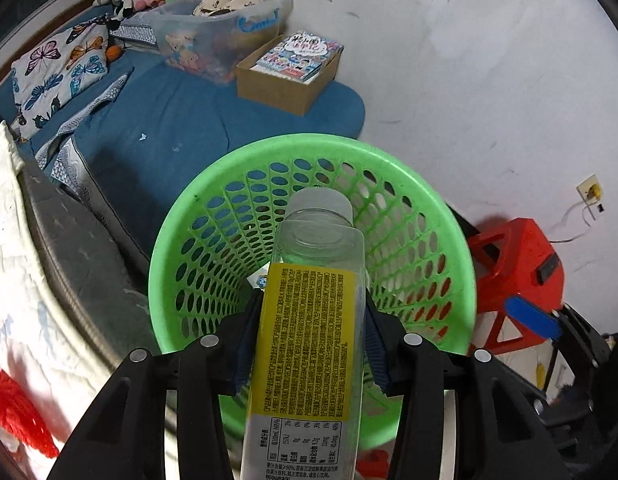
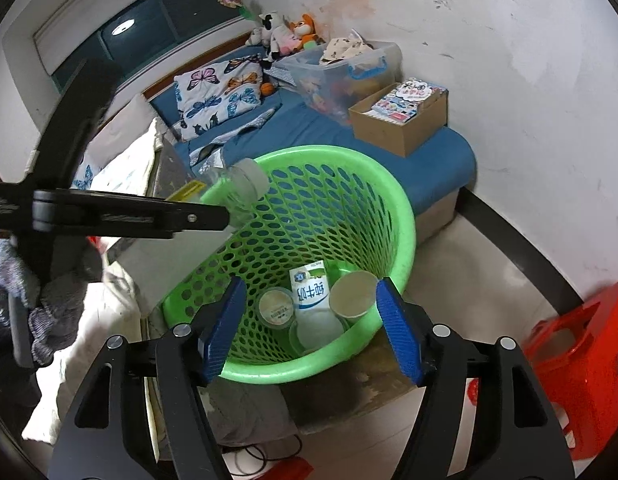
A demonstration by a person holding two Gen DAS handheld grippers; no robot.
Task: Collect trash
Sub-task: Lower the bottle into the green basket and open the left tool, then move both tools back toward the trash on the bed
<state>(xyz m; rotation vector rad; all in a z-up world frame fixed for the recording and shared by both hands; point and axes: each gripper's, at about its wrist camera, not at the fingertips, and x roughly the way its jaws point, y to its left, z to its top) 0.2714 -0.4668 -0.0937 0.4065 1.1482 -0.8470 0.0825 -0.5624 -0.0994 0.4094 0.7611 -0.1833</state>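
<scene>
The clear bottle (image 1: 309,320) is clamped between the left gripper (image 1: 309,344) pads, cap-first over the green basket (image 1: 437,208) rim; the right gripper (image 2: 309,328) is held wide and empty above the milk carton (image 2: 310,292) and paper cup (image 2: 353,294) on the basket floor.

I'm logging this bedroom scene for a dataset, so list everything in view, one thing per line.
basket: 1, green, perforated, on floor beside bed
bottle: 1, clear, yellow label, held over basket
milk carton: 1, white-blue, in basket
paper cup: 1, beige, in basket
lidded tub: 1, clear, in basket
bed: 1, blue sheet
butterfly pillow: 1, white
cardboard box: 1, brown, on bed
storage bin: 1, clear, on bed
stool: 1, red, on floor
left gripper: shut on bottle
right gripper: open, empty
</scene>
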